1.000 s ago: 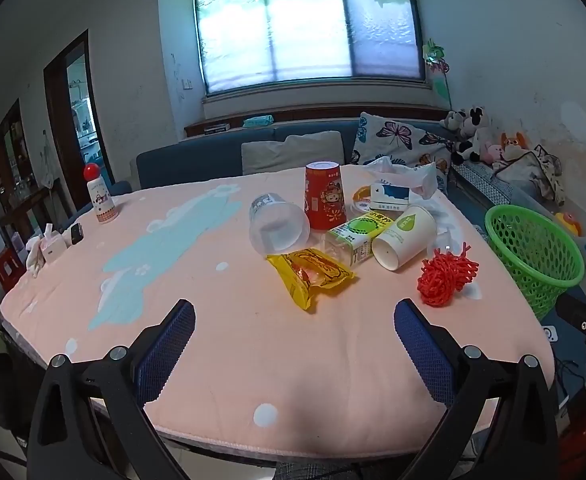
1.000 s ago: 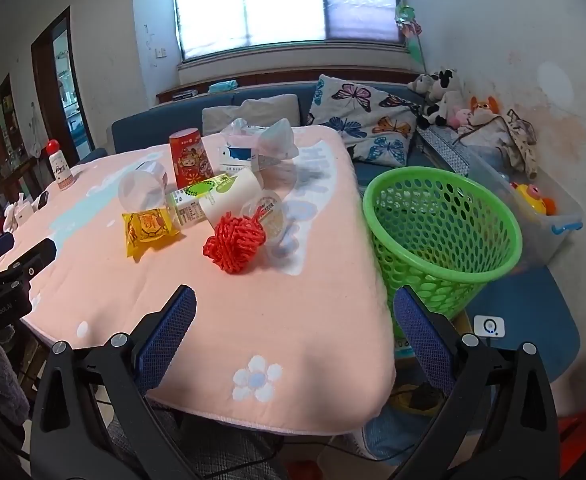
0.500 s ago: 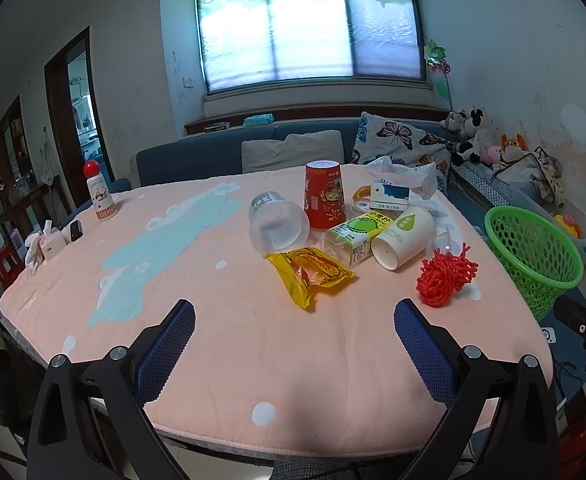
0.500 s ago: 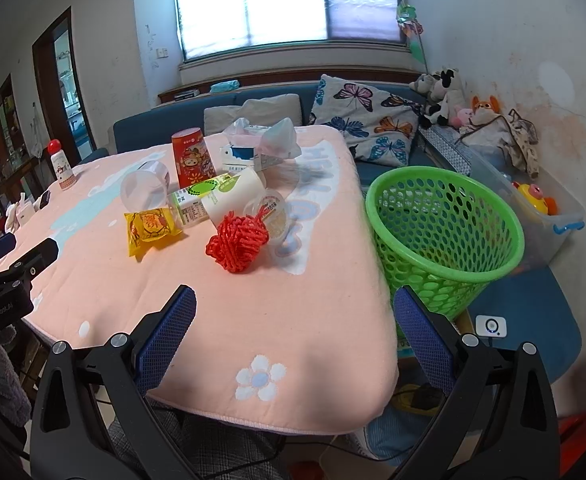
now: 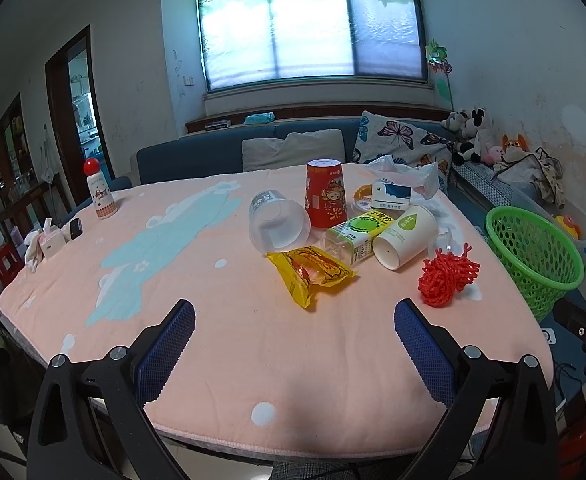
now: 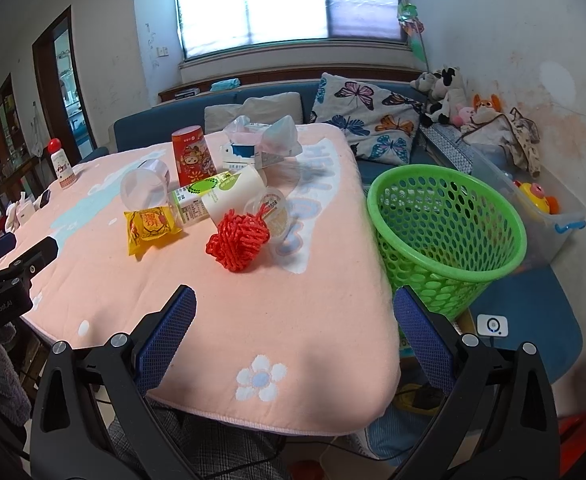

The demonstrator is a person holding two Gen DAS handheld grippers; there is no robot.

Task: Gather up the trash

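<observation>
White paper cup — mouth toward camera

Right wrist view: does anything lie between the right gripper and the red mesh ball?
No. In the right wrist view only bare pink tablecloth lies between the open right gripper and the red mesh ball.

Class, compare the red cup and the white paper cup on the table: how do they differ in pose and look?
The red cup stands upside down, base up; the white cup lies on its side, its mouth open toward the left wrist camera. The red cup bears a cartoon print; the white cup shows a green leaf mark. Both are tapered cups in the same trash cluster.
</observation>
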